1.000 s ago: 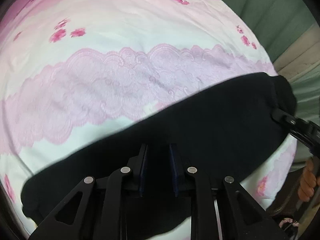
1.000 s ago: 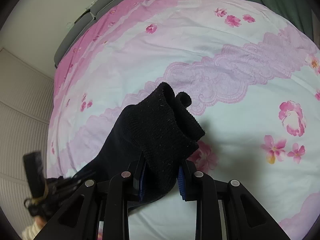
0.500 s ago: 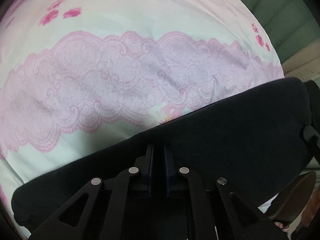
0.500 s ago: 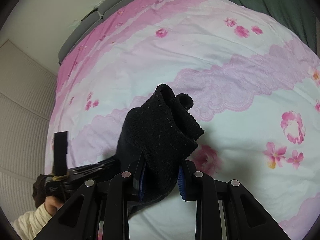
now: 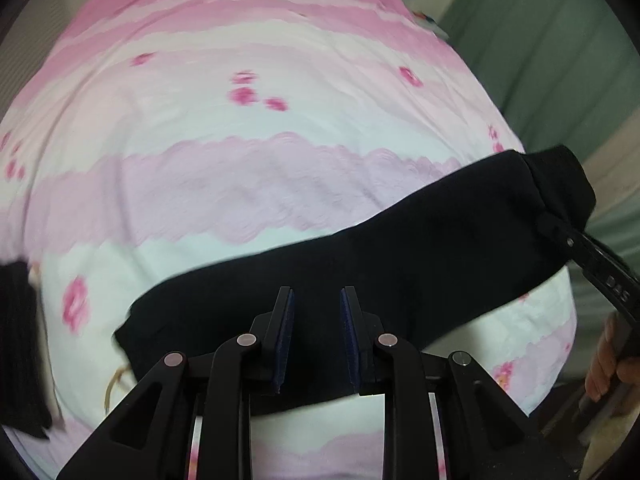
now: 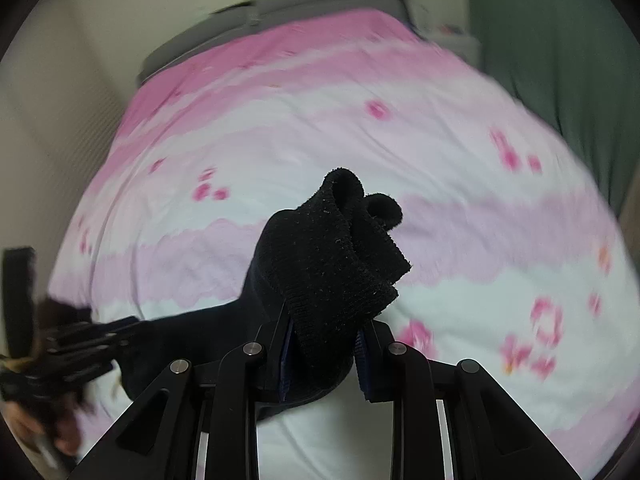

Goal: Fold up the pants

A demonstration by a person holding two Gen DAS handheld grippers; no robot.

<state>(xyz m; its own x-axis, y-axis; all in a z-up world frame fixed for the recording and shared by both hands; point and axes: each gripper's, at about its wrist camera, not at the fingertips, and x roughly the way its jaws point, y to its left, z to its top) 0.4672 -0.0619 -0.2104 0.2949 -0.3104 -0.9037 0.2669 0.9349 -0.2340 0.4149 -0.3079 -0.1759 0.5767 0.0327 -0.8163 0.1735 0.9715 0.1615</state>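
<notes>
Black pants (image 5: 400, 248) lie in a long band across the pink and white bed cover (image 5: 240, 128). My left gripper (image 5: 316, 300) hovers above their near edge. Its jaws are opening, with a clear gap between the blue pads and no cloth pinched. At the band's right end, the right gripper (image 5: 592, 256) holds the cloth, with a hand (image 5: 608, 360) behind it. In the right wrist view my right gripper (image 6: 322, 320) is shut on the ribbed cuff (image 6: 332, 252), which bunches up over the fingers. The left gripper (image 6: 120, 332) shows blurred at the left.
The bed cover (image 6: 440, 160) fills both views. A grey headboard (image 6: 280, 12) stands at the far end and a green curtain (image 5: 560, 40) hangs along the right. A dark ribbed item (image 5: 16, 340) sits at the left edge of the left wrist view.
My left gripper was shut on the pants' edge half a second ago; now its jaws stand apart and it has lifted away. The right gripper rose, still holding the cuff.
</notes>
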